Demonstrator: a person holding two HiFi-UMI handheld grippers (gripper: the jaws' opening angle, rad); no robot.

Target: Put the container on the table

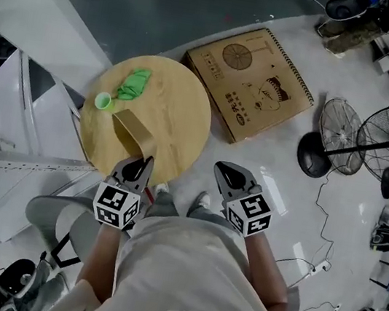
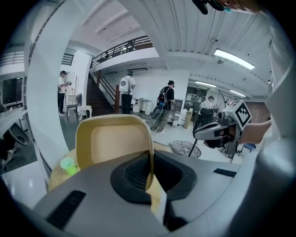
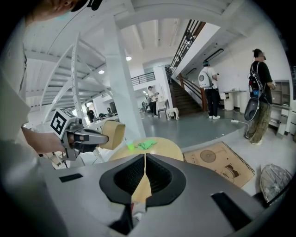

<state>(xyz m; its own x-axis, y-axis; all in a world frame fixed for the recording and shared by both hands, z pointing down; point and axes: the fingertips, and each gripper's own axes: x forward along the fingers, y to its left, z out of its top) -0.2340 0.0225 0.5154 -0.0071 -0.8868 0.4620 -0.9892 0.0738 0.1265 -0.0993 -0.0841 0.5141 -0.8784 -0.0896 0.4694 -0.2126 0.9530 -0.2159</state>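
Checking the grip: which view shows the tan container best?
The left gripper view: the container looms large, its wall pinched between the jaws. The head view shows it small from above; the right gripper view, small and side-on.

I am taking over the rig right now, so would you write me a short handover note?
Left gripper: shut on the wall of the tan container, which it holds over the near edge of the round table.
Right gripper: shut, empty, off the table's edge.
On the table: green cup, green cloth.
Done: container gripped, at the table.
Left: set it on bare tabletop and let go.
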